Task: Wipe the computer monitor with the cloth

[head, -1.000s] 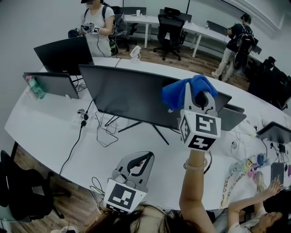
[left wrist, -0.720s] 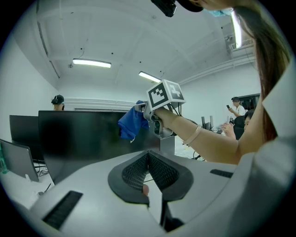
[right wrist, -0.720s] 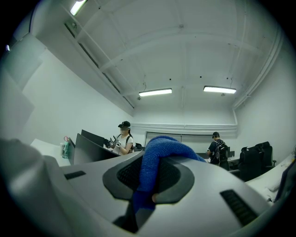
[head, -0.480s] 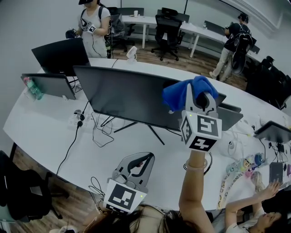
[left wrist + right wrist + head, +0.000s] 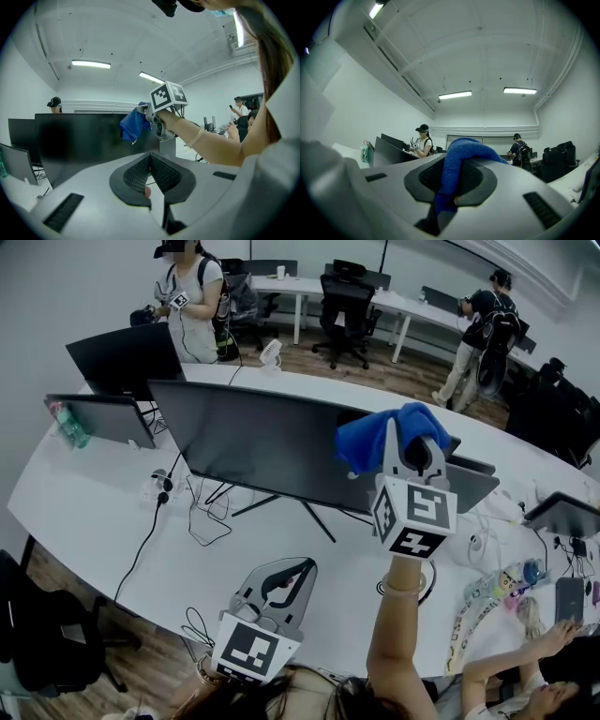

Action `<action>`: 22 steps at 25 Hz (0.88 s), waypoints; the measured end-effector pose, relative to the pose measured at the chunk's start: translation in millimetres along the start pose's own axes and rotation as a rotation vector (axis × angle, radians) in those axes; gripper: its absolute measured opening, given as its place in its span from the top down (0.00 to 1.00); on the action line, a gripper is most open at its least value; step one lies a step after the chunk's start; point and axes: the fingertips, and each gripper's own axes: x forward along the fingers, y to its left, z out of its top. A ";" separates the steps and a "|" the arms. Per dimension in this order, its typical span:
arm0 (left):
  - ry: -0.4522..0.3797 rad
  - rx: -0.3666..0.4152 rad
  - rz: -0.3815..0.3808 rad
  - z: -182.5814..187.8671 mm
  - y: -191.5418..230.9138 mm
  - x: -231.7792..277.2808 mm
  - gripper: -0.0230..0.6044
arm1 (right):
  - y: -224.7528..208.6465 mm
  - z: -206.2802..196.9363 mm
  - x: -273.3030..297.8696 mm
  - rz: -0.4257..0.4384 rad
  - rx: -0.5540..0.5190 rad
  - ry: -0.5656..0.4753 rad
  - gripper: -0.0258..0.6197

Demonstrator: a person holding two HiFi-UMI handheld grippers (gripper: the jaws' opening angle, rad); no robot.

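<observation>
While the right gripper (image 5: 412, 435) clamps the cloth (image 5: 370, 439) in its fingers at the monitor's (image 5: 253, 442) top right edge and the left gripper (image 5: 289, 573) idles closed and empty, wiping seems just starting: next, press it on and sweep left.

- Monitor (image 5: 253, 442): right end hidden behind cloth (image 5: 370, 439) and right gripper (image 5: 412, 432).
- Cloth-to-monitor contact: cannot tell from any view.
- Right gripper jaw tips: covered by cloth in head view and right gripper view.
- Left gripper (image 5: 286, 570): handle hidden beneath own marker cube.
- Seated person (image 5: 525, 676): cut off at lower right edge.
</observation>
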 end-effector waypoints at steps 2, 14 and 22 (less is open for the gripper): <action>-0.002 0.000 -0.002 0.6 -2.5 1.6 0.95 | -3.3 -0.2 -1.0 -0.002 0.001 -0.001 0.87; 0.004 -0.009 0.009 0.7 -14.7 12.6 0.95 | -19.2 -0.4 -6.2 0.003 0.000 -0.008 0.87; 0.001 -0.023 0.009 -1.3 -27.4 22.9 0.95 | -31.9 -3.6 -12.0 -0.002 -0.025 -0.005 0.87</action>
